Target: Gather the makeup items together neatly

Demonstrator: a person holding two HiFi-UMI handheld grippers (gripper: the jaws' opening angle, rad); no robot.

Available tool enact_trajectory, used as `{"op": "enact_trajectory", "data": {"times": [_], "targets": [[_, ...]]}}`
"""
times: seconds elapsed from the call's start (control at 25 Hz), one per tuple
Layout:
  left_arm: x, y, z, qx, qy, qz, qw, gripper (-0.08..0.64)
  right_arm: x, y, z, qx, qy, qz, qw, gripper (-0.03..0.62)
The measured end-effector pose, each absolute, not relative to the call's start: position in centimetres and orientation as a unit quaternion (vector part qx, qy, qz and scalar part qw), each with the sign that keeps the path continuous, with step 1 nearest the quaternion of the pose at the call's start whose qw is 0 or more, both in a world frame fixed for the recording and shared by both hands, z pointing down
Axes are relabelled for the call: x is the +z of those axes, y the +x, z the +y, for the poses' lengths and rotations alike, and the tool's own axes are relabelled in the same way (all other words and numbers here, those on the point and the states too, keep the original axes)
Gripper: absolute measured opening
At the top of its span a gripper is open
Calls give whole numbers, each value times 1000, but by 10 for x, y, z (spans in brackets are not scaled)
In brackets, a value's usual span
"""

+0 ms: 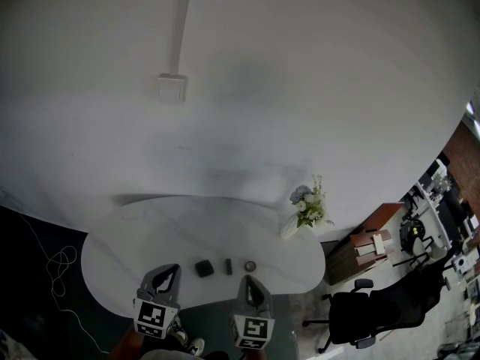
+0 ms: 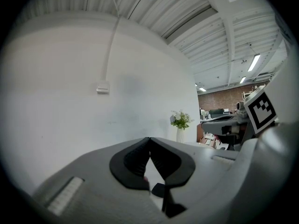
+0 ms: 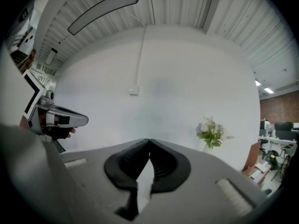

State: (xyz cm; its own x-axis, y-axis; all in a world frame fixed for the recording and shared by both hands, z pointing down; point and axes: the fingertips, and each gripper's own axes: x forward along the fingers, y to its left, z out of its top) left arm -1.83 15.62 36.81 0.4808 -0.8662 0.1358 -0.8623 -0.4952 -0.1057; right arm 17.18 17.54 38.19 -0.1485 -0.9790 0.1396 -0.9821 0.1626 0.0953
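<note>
Three small makeup items lie in a row near the front edge of the white oval table (image 1: 135, 238): a black square compact (image 1: 204, 268), a short dark stick (image 1: 229, 265) and a small round pot (image 1: 250, 265). My left gripper (image 1: 169, 271) hovers at the table's front edge, just left of the compact. My right gripper (image 1: 247, 281) sits just in front of the round pot. Both grippers are shut and hold nothing. In the left gripper view the left gripper's (image 2: 149, 139) tips meet, and the right gripper's (image 3: 149, 141) tips meet in the right gripper view. Both views point at the wall, so the items are hidden there.
A white vase of flowers (image 1: 306, 210) stands at the table's back right. Right of the table are a wooden cabinet (image 1: 369, 244) and a black office chair (image 1: 375, 306). A white cable (image 1: 61, 265) lies on the dark floor at left. A white wall rises behind.
</note>
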Motion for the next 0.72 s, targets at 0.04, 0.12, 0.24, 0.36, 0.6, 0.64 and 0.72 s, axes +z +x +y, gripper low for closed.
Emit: {"op": "enact_trajectory", "data": {"times": [0.04,0.12,0.24,0.36,0.6,0.64,0.72], "targets": [[369,-18,156,-86,-860,502,11,11,383,172,176,9,648,-757,85,5],[371,-18,155,-86,-861,502,9,11,384,172,175,8,648,-757,84,5],[372,-18,154,-88,-861,501,8,11,384,172,172,9,646,-759,82,5],[373,-17,153,-89,-861,501,7,11,384,173,171,11,645,-760,80,5],[372,-16,151,-89,-860,502,6,11,381,174,169,10,645,-760,76,5],[372,-16,151,-90,-860,503,7,11,380,174,169,10,645,-760,76,5],[372,-16,150,-90,-859,504,7,11,380,174,168,10,645,-760,76,5]]}}
